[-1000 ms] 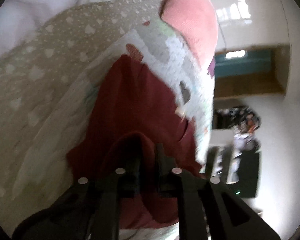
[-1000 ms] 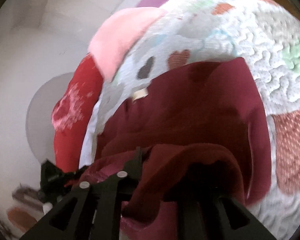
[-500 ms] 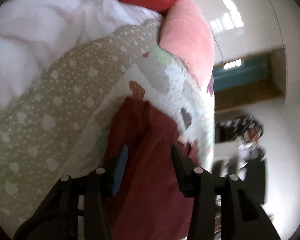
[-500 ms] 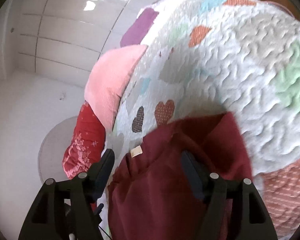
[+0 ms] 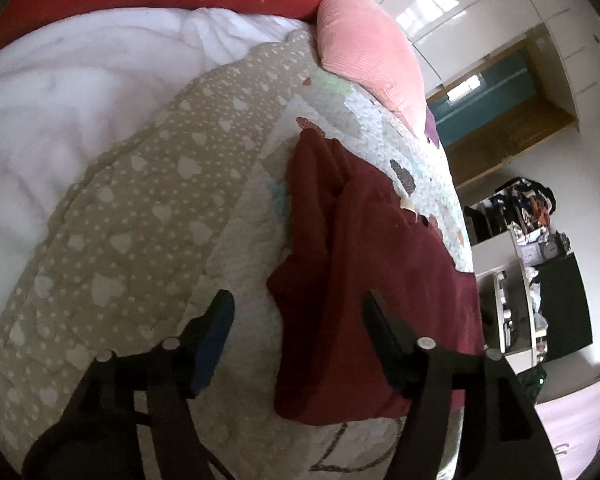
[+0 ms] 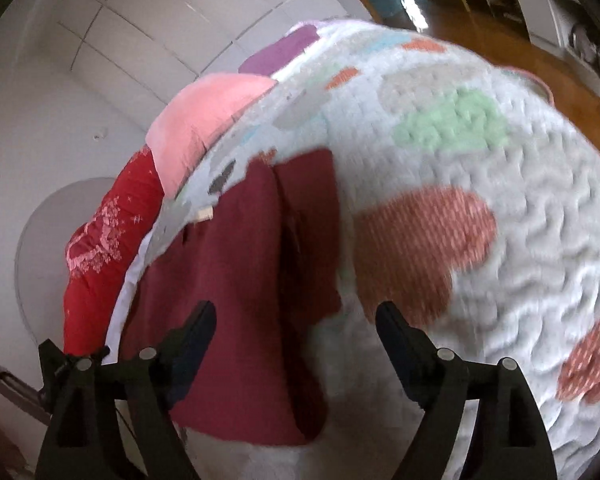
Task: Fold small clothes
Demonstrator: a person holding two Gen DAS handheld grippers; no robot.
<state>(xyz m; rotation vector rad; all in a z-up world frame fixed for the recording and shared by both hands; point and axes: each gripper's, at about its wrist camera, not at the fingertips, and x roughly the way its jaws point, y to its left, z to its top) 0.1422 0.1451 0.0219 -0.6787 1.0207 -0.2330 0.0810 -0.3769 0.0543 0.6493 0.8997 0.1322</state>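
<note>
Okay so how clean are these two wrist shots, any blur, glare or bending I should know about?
Left wrist view: mostly sharp, the dark red folded garment reads clearly; glare on the glossy white wardrobe doors; strong fisheye bulge with dark corners. Right wrist view: motion blur smears the white quilted bedspread with coloured hearts, worst on the right; same bulge.

The maroon garment point(image 5: 384, 280) is soft matt cloth, a little creased. It lies on a quilted bedspread point(image 6: 520, 208) with a rough, wavy stitched surface and heart patches. The beige cover point(image 5: 140, 216) looks like smooth printed cotton. The pink pillow point(image 5: 364, 52) has a fine ribbed texture. Both hand-held grippers, left point(image 5: 298, 316) and right point(image 6: 296, 326), are matt black plastic. The floor point(image 6: 500, 28) is glossy wood.
</note>
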